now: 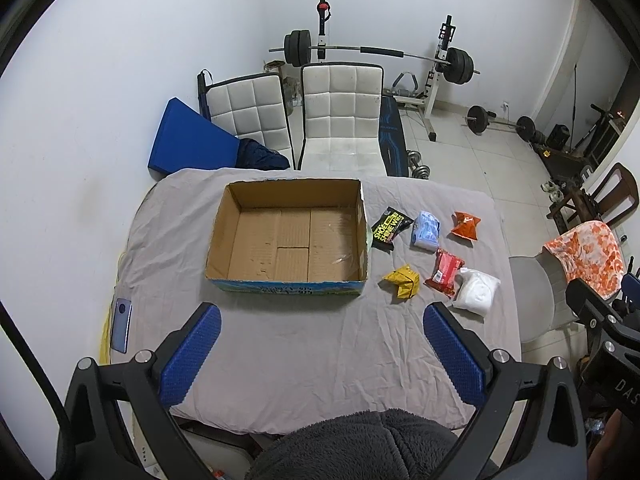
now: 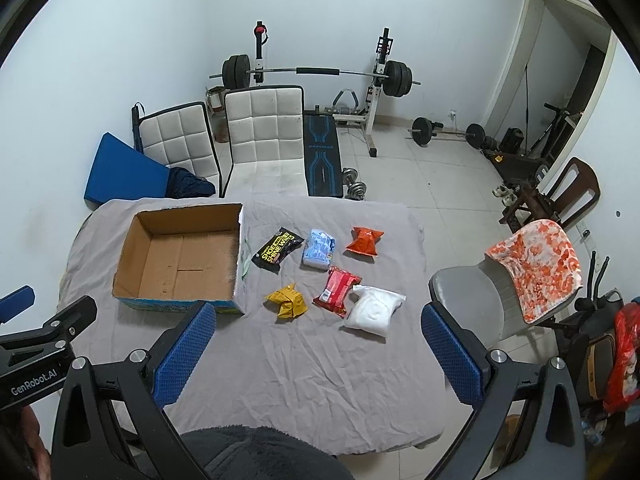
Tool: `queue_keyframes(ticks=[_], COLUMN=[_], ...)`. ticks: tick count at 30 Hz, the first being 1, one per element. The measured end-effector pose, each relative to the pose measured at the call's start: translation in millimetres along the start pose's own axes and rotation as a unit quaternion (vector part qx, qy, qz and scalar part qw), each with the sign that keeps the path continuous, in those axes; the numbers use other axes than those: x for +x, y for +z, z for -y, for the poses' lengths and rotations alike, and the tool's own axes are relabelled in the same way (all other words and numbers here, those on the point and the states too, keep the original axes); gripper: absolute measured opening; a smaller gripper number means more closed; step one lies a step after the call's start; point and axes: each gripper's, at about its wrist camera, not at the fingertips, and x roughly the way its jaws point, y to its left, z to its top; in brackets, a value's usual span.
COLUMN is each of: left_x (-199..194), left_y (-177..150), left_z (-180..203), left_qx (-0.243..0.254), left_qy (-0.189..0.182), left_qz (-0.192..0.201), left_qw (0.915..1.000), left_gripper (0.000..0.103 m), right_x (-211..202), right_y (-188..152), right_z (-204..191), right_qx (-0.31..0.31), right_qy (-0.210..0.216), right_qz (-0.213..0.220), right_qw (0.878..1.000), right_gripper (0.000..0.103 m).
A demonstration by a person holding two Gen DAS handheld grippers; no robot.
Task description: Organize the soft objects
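Nothing packed yet. Cardboard box (image 1: 288,236) empty, open top, bare floor panels showing, sitting on the left half of the worktop (image 1: 304,360) under a wrinkled grey cloth.

Six soft packs lying in a loose cluster to the right of the box, all outside it:
- black shoe shine wipes pack (image 2: 277,251), just beside the box's right wall
- pale blue pack (image 2: 319,249), next along the far row
- orange pouch (image 2: 365,241), farthest right of that row
- crumpled yellow pouch (image 2: 288,301), nearer row, close to the box's front corner
- red pack (image 2: 337,290), touching or nearly touching the white one
- white soft bag (image 2: 374,310), nearest the worktop's right edge

Left tool (image 1: 322,328) held above the near side of the worktop, jaws wide apart, gripping nothing. Right tool (image 2: 318,328) likewise hovering short of the packs, jaws spread, empty.

Judged from the layout: task at its very start, with all six packs left to lift and place into the box. Yellow pouch and white bag closest to the right tool, so likely first candidates. Phone (image 1: 122,324) at the left edge of the worktop, probably no part of the job.
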Motion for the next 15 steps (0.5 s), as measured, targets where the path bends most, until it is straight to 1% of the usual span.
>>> queue_keyframes(ticks=[10, 15], left_x=[0.6, -3.0], left_y=[-3.0, -4.9], left_z=[0.1, -1.2], left_qx=[0.0, -0.004], left_qy=[-0.005, -0.004], left_qz=[-0.001, 0.005], left_qw=[1.0, 1.0], left_gripper=[0.103, 0.103], right_x=[0.0, -0.4], right_y=[1.6, 0.4], right_z=[-1.7, -2.4], right_qx=[0.0, 0.002], right_qy=[0.0, 0.0], right_qz=[0.0, 0.002], right_qw=[1.0, 1.0], right_gripper=[0.103, 0.103])
